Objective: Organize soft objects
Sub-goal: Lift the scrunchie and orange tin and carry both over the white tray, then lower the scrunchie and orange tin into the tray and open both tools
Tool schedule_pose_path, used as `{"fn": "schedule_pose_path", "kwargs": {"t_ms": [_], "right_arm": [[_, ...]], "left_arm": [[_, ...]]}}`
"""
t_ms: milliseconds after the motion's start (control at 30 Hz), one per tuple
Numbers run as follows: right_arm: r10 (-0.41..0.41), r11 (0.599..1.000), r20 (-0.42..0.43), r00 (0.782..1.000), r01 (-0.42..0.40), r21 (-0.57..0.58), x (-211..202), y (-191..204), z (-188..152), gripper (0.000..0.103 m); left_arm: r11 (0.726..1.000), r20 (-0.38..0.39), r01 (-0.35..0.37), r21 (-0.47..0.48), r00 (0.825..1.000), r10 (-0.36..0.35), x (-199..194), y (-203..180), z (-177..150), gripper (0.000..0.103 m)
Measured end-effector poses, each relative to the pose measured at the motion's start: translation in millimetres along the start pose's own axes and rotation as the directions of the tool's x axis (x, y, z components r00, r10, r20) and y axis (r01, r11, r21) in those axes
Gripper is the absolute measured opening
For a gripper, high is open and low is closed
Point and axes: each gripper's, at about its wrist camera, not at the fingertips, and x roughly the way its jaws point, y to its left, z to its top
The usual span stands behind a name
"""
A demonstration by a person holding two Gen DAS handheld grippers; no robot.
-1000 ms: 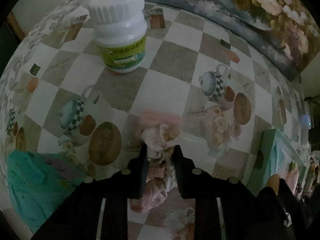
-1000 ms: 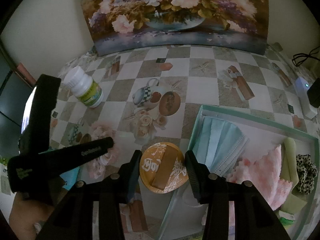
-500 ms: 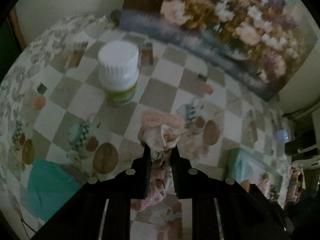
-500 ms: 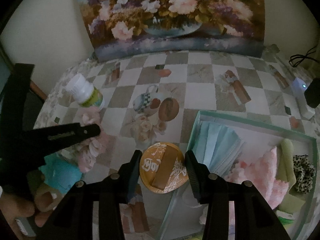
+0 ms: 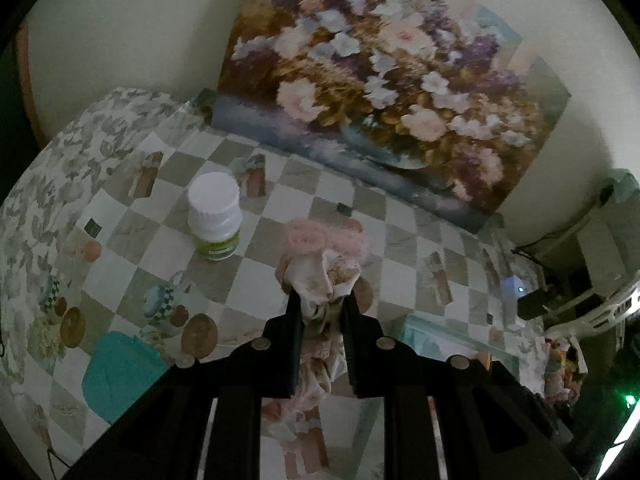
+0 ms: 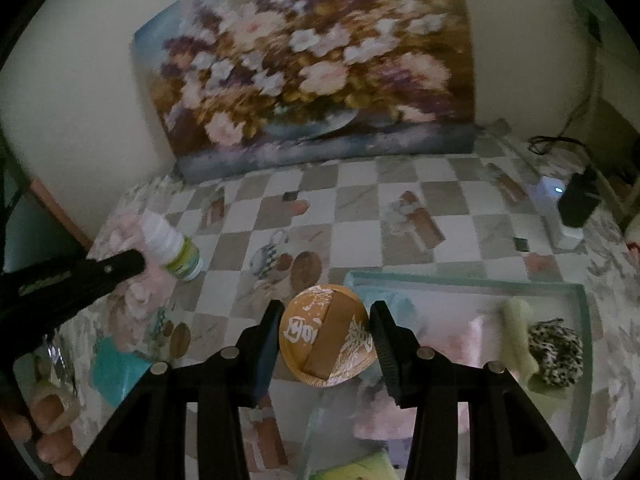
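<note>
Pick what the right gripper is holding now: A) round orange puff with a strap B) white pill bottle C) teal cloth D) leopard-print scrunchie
A. In the right wrist view the right gripper has its fingers against both sides of the round orange puff, while the pill bottle stands on the table and the scrunchie lies in the tray.

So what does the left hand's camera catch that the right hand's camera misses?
Only the left wrist view shows the left gripper shut on a pink fuzzy sock. Only the right wrist view shows the right gripper shut on an orange round puff, and inside the tray a leopard scrunchie. Both show the white bottle, the teal cloth, the flower painting and the checked tablecloth.
</note>
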Motion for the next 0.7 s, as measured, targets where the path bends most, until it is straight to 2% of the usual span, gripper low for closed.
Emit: {"fn": "schedule_pose_path", "kwargs": {"t_ms": [233, 533, 700], "right_arm": [[-0.089, 0.987, -0.033, 0.995, 0.092, 0.13, -8, -47, -2, 0.047], [-0.193, 0.918, -0.128, 0.973, 0.225, 0.326, -5, -124, -18, 0.047], [-0.199, 0.886, -0.146, 0.969, 0.241, 0.397, -8, -152, -25, 0.047]], "left_arm": [[0.998, -0.027, 0.045, 0.043, 0.999, -0.044, -5, -21, -13, 0.019], [0.982, -0.141, 0.131, 0.134, 0.984, -0.112, 13, -65, -41, 0.019], [0.965, -0.177, 0.131, 0.226, 0.98, -0.092, 20, -94, -61, 0.019]]}}
